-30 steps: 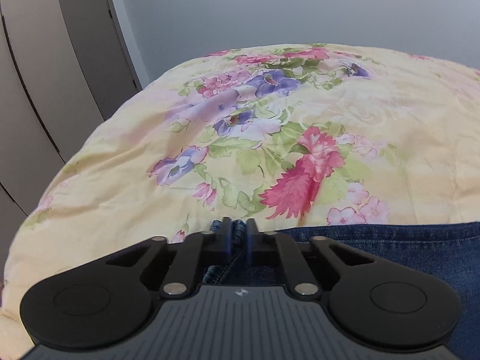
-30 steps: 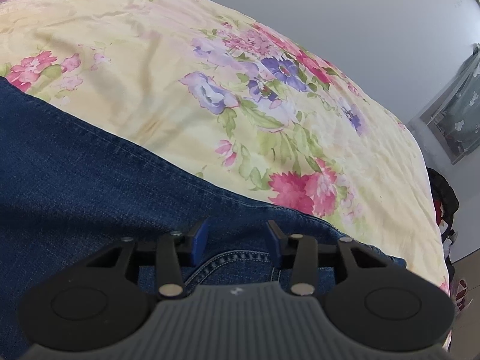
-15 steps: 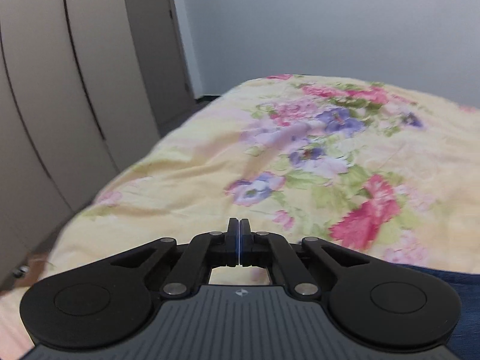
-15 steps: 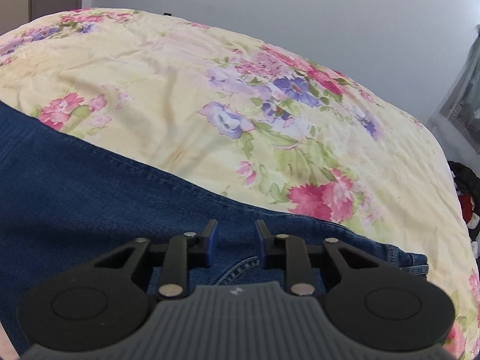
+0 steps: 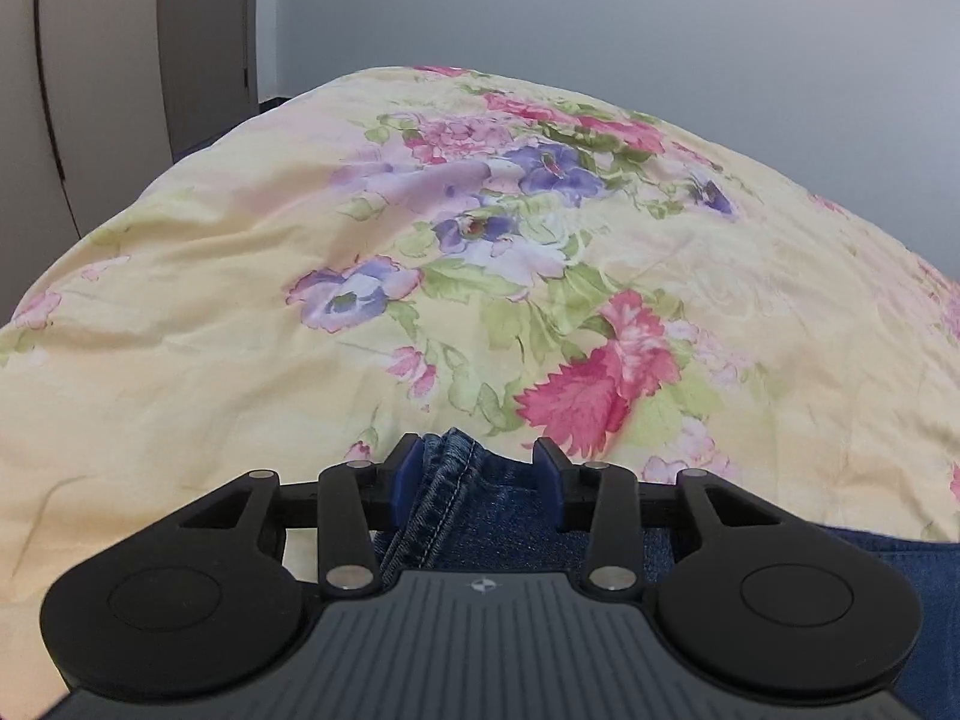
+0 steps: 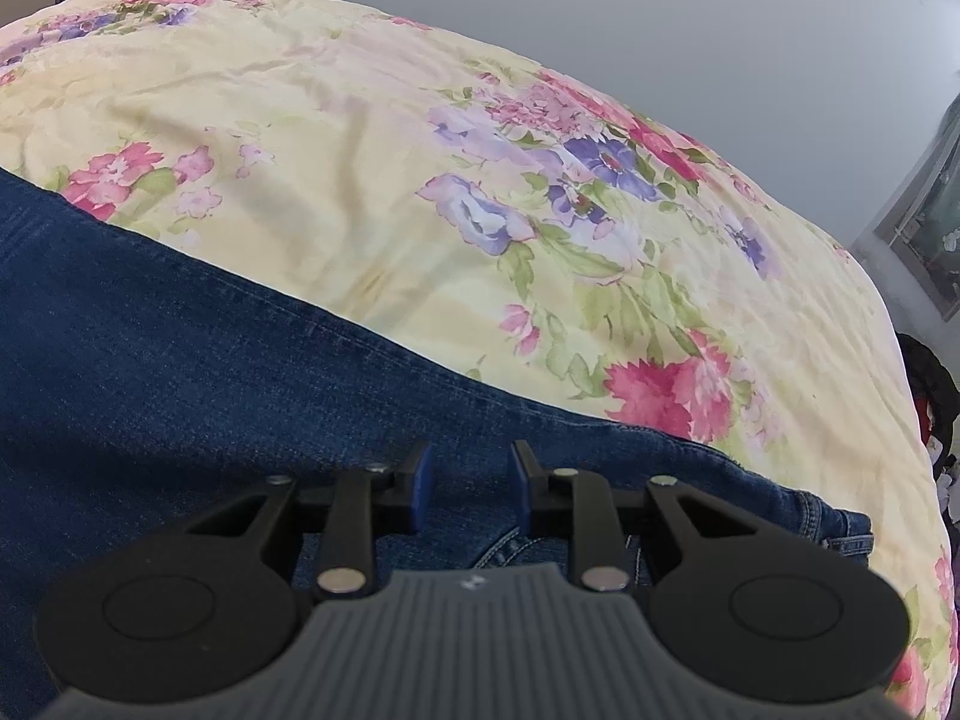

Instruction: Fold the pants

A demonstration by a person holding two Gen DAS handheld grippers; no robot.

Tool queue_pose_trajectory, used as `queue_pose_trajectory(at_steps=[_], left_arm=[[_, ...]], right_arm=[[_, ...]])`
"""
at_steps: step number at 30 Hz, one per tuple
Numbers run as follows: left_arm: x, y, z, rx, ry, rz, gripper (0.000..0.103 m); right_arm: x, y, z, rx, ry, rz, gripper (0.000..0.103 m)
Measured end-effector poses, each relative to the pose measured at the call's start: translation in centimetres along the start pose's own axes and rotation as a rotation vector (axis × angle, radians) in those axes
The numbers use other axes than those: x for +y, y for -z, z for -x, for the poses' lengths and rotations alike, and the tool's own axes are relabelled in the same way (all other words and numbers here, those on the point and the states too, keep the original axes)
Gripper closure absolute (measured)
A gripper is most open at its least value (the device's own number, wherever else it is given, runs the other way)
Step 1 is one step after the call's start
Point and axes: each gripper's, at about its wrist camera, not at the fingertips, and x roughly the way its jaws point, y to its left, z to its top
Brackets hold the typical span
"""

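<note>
Now pants [image 5: 456, 480] hem lies between opening left claw [image 5: 477, 471].

I am working in a bedroom of a home. A bed fills both wrist views, covered by a pale yellow quilted bedspread [image 5: 240, 312] printed with pink, purple and green flowers. At the left stand tall beige wardrobe doors [image 5: 108, 60] with dark seams, beside a plain grey-white wall [image 5: 600, 12]. At the right edge hangs what may be a grey patterned curtain [image 6: 936, 204], too blurred to be sure, with a dark heap of clothes or bags [image 6: 933, 384] below it.
</note>
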Motion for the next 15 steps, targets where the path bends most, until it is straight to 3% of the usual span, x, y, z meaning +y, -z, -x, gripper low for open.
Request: queue_pose_trajectory(at_steps=[2,3,4,7,9,14,15], left_arm=[[-1.2,0.5,-0.5,0.014,-0.06,-0.087,0.067],[-1.8,0.7,-0.7,0.01,-0.129,-0.132,0.089],[-2.5,0.9,-0.4,-0.018,-0.146,-0.164,0.093],[-4.8,1.5,0.8,-0.108,-0.258,-0.264,0.095],[-4.7,1.1,1.4,-0.146,-0.285,-0.252,0.097],[-5.1,1.3,-1.0,-0.1,-0.358,-0.259,0.097],[-5.3,1.5,-1.6,-0.089,-0.37,-0.258,0.097]], right_arm=[[0.0,0.0,-0.3,0.005,0.001,0.004,0.082],[0.1,0.0,-0.4,0.007,0.003,0.009,0.082],[0.2,0.1,-0.6,0.007,0.005,0.011,0.082],[0.2,0.1,-0.2,-0.01,0.008,0.004,0.082],[0.0,0.0,0.7,-0.044,-0.011,-0.009,0.082],[0.2,-0.7,2.0,-0.088,-0.106,-0.053,0.088],[0.7,-0.8,1.4,-0.073,-0.116,-0.039,0.097]])
